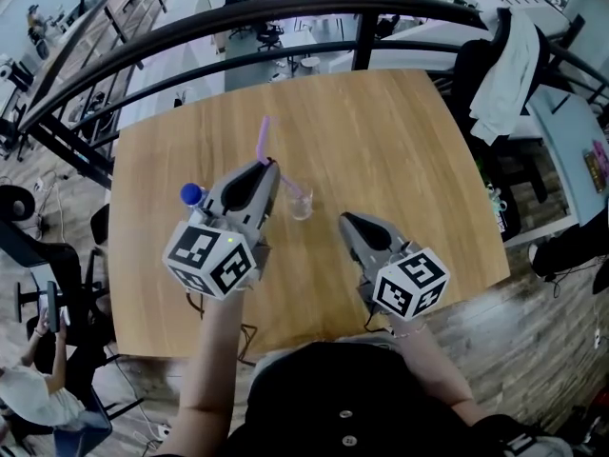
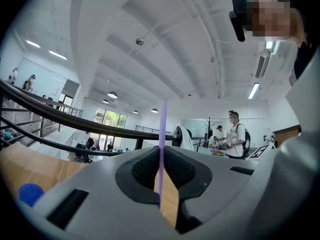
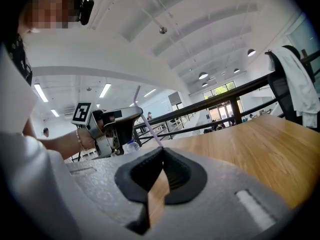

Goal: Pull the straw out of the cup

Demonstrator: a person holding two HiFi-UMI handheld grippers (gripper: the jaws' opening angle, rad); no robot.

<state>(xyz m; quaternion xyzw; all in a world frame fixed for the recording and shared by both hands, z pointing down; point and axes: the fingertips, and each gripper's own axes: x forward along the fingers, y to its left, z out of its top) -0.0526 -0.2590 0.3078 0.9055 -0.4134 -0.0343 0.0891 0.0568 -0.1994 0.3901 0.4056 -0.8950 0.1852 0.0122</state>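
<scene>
You are in the middle of the pull; your left gripper [image 1: 269, 167] has its fingers [image 2: 142, 170] squeezed shut on the purple straw [image 2: 162, 126], and the straw runs straight up between them; the top of the straw sticks up past the gripper, and the bottom part bends off to the right and goes down into the clear cup [image 1: 302, 204]; so I think the straw is not out yet, though its very end inside the glass is hard to see; the cup stands upright on the wooden tabletop [image 1: 390, 131], just beside the tips of the left gripper; your right gripper [image 1: 344, 219] sits near the cup, to the right of it and closer to you, not touching it; its fingers [image 3: 177, 174] are pressed together with nothing in them, and only wood shows through the small gap; a bottle with a blue cap [image 1: 193, 194] stands on the other side of your left gripper, close to it; the next move, I think, is to lift the left gripper up and away from the cup with a tight squeeze, so the straw does not slip; pull along the straw, because a sideways tug could tip the light cup; nothing holds the cup, so you might open the right fingers and steady it first; watch the bottle too, so you do not knock it.
</scene>
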